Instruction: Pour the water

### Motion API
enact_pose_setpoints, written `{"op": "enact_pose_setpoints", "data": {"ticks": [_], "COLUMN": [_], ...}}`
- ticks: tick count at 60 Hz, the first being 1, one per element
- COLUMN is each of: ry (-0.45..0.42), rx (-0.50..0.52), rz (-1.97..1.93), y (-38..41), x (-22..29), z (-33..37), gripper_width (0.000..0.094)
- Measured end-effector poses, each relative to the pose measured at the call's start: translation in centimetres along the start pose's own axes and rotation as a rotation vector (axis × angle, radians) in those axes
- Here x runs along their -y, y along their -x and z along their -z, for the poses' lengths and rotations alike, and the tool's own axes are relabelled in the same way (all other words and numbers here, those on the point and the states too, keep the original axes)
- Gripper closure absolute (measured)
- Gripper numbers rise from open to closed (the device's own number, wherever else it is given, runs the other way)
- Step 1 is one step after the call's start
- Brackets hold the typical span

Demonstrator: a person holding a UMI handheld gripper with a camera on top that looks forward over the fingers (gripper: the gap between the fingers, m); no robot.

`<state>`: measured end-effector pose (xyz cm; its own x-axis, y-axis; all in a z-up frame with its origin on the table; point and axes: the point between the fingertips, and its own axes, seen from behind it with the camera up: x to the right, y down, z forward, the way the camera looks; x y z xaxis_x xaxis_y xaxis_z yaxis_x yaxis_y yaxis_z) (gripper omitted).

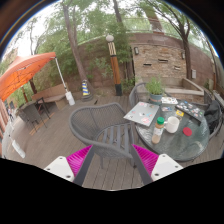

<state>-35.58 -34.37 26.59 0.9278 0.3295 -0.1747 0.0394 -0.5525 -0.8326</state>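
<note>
Pink pads of my gripper stand apart, holding nothing, above a wicker chair. Beyond, the bottle stands on the glass table; probably light, slippery plastic, so I'd grip mid-body.

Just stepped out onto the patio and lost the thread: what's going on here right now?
The hand-held gripper is open and holds nothing; its pink pads show at either side with a gap between them. It is aimed across a grey patio chair toward a round glass table off to the right. On that table stand a bottle and a white cup, both untouched beyond the fingers. No pouring has begun. An orange umbrella stands further back on the left.
</note>
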Motion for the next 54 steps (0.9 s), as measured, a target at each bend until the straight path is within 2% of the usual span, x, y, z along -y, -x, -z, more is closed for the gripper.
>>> {"op": "enact_pose_setpoints", "data": {"ticks": [18,32,39,41,48,54], "ry": [0.023,-0.067,-0.122,-0.142,-0.214,-0.240], "rx": [-0.184,-0.337,-0.415,-0.432,-0.450,-0.464], "rz": [-0.032,-0.089,-0.103,-0.107,-0.079,-0.012], "y": [-5.0,-12.7,-18.2,-16.8,-20.9,-24.2], "x": [-0.5,-2.5,-4.2,-4.2,-3.6,-2.7], "z": [-1.9,-6.2,-11.7,-14.4,-19.8,-23.7], "gripper_width": [0.0106,0.0099,0.0105,0.0106,0.0106,0.0111]}}
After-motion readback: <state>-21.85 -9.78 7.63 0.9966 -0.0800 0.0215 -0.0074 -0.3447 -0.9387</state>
